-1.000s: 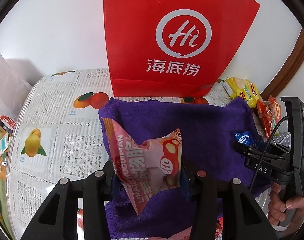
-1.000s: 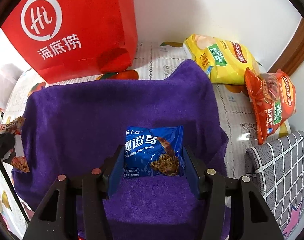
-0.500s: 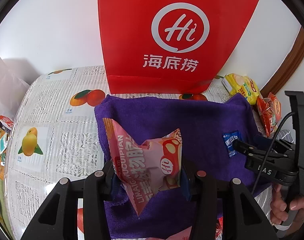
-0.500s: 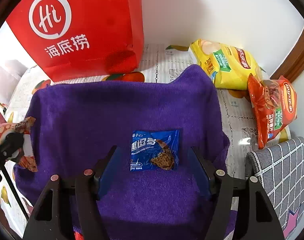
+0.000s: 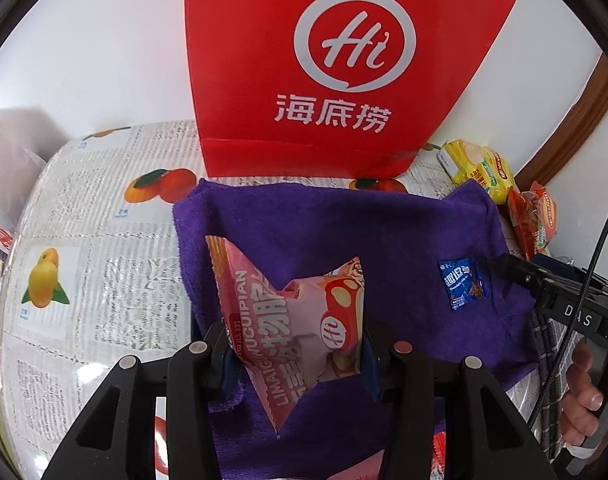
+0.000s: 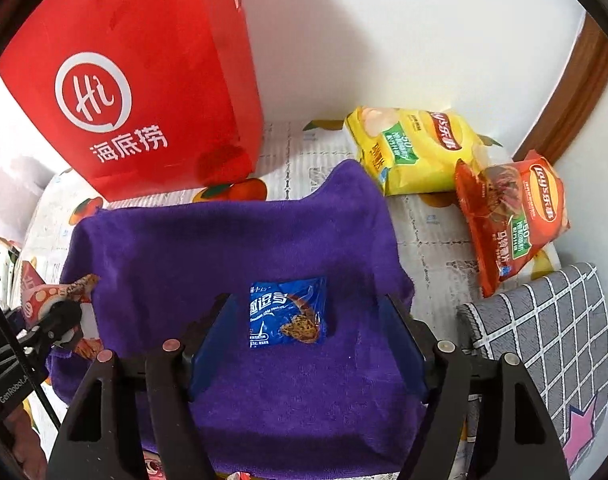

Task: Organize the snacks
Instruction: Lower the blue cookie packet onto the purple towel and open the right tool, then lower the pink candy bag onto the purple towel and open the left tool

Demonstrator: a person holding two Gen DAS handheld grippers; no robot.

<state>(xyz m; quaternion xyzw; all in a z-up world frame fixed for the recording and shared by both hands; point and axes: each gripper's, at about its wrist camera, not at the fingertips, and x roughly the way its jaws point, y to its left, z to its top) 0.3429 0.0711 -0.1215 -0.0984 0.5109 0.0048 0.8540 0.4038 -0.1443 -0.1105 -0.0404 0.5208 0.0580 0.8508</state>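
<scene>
A pink snack packet (image 5: 292, 320) is pinched between the fingers of my left gripper (image 5: 294, 354), which is shut on it above the purple towel (image 5: 343, 232). The same packet (image 6: 52, 292) shows at the left edge of the right wrist view. A small blue chocolate chip cookie packet (image 6: 288, 312) lies flat on the purple towel (image 6: 224, 248). My right gripper (image 6: 307, 332) hovers over it with its jaws opening, and the pads stand clear of the packet on both sides. The cookie packet (image 5: 461, 284) also appears in the left wrist view.
A tall red paper bag (image 5: 343, 68) stands at the back against the white wall. A yellow chip bag (image 6: 415, 148) and an orange chip bag (image 6: 511, 216) lie at the back right. A grey checked cushion (image 6: 543, 344) sits to the right. A fruit-print tablecloth (image 5: 84, 240) covers the table.
My right gripper let go of the blue cookie packet, spread its jaws and rose a little; the packet now rests on the towel. My left gripper keeps its hold on the pink packet.
</scene>
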